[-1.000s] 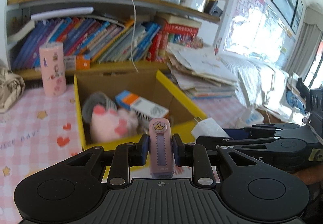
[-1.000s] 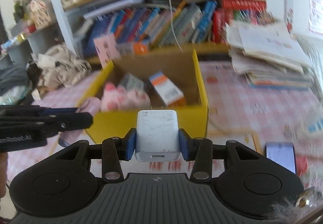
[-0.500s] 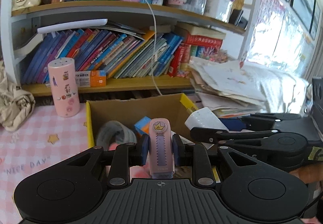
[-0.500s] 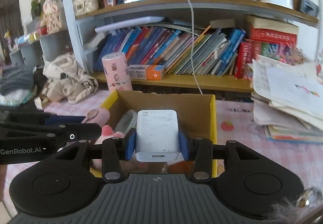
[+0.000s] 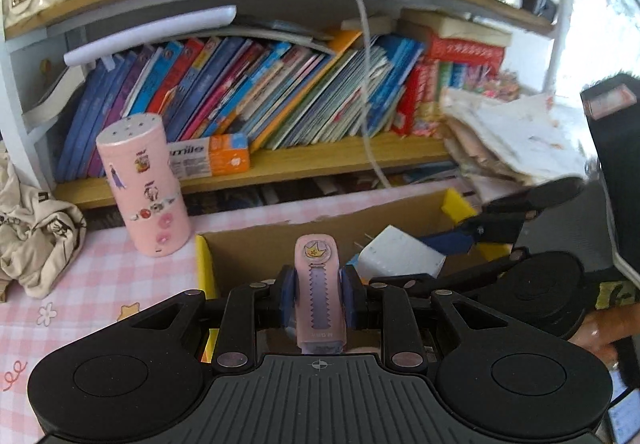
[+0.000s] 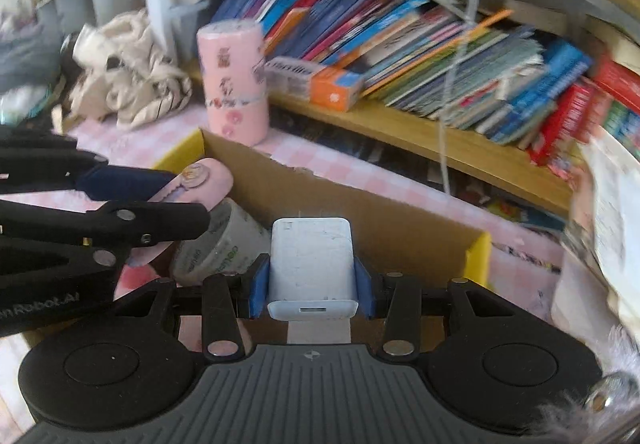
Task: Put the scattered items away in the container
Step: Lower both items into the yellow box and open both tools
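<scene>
My left gripper point(image 5: 318, 296) is shut on a pink correction-tape case point(image 5: 319, 290) with a crown sticker, held over the open cardboard box point(image 5: 256, 244) with yellow rims. My right gripper point(image 6: 311, 286) is shut on a white charger block point(image 6: 311, 264), also over the box point(image 6: 360, 215). The right gripper and charger show in the left wrist view point(image 5: 400, 256); the left gripper and pink case show in the right wrist view point(image 6: 196, 179). A grey-white tub point(image 6: 216, 248) lies inside the box.
A pink stickered canister point(image 5: 144, 183) stands behind the box's left corner, also in the right wrist view point(image 6: 234, 79). A bookshelf point(image 5: 280, 99) runs along the back. Beige cloth point(image 5: 36, 232) lies far left. A paper stack point(image 5: 516, 135) sits right. The tablecloth point(image 5: 80, 296) is pink-checked.
Both grippers have moved forward and lower over the box, still holding their items. The box's far wall and the bookshelf look closer now.
</scene>
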Demonstrator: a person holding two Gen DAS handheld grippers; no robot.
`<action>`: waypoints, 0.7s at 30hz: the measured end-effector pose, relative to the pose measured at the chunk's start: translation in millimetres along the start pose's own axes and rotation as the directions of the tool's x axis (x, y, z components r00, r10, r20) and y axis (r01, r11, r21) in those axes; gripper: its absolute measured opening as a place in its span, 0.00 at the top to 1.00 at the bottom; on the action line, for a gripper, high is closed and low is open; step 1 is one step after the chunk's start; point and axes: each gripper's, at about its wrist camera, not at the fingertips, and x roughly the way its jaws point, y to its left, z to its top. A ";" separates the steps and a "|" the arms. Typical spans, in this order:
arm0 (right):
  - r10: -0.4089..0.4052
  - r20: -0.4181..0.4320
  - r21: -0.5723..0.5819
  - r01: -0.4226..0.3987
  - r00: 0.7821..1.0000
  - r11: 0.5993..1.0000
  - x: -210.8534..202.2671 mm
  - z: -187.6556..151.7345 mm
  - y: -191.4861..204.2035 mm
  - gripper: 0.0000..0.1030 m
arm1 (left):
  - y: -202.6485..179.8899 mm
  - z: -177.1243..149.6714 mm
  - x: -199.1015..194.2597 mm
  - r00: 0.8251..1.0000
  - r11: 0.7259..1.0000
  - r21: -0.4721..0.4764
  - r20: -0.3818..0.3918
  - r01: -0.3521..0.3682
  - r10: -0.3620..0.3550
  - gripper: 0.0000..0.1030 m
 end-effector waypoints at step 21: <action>-0.015 -0.073 -0.059 0.011 0.997 0.998 37.7 8.6 -7.0 0.34 | 14.7 -8.8 16.1 0.999 0.999 -0.024 -0.030 -0.027 0.026 0.49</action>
